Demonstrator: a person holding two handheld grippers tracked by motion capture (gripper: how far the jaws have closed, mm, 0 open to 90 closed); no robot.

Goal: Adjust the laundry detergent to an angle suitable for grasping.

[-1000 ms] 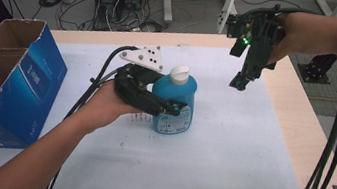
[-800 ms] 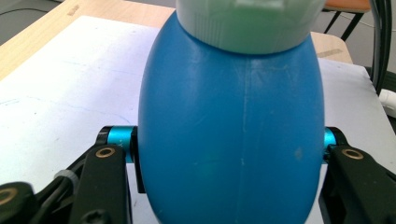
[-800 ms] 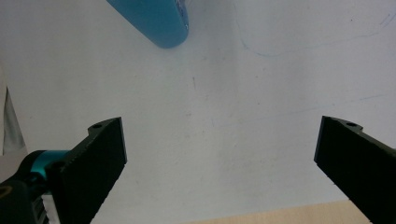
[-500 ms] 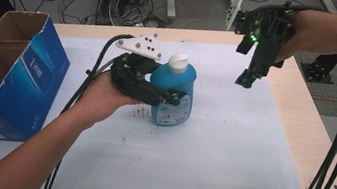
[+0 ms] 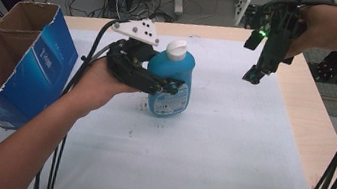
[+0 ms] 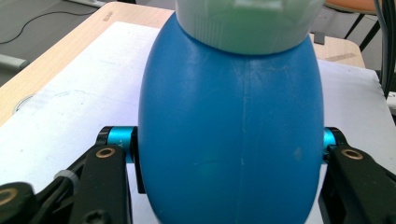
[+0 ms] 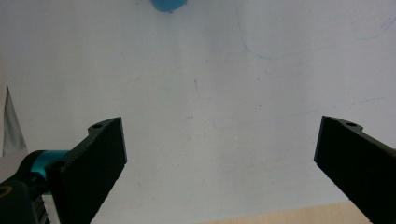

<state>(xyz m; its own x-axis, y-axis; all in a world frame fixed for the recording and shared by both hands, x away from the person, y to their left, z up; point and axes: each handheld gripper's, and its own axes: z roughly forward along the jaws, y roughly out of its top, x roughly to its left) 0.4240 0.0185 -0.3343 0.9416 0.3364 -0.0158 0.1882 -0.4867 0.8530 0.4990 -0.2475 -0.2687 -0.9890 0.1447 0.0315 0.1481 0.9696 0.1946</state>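
Two tongs in our high view: left tongs [image 5: 170,85] clamp the blue bottle [image 5: 172,82] upright, over the white sheet on the table [image 5: 302,99], cardboard box [image 5: 19,62] off to the left. Right tongs [image 5: 254,76] hang above the far right side, well apart from the bottle. Left gripper view: we see both jaws pressed on the bottle's [image 6: 231,135] sides, white cap [image 6: 247,23] on top. Right gripper view: right tongs [image 7: 219,163] wide open, nothing between them.
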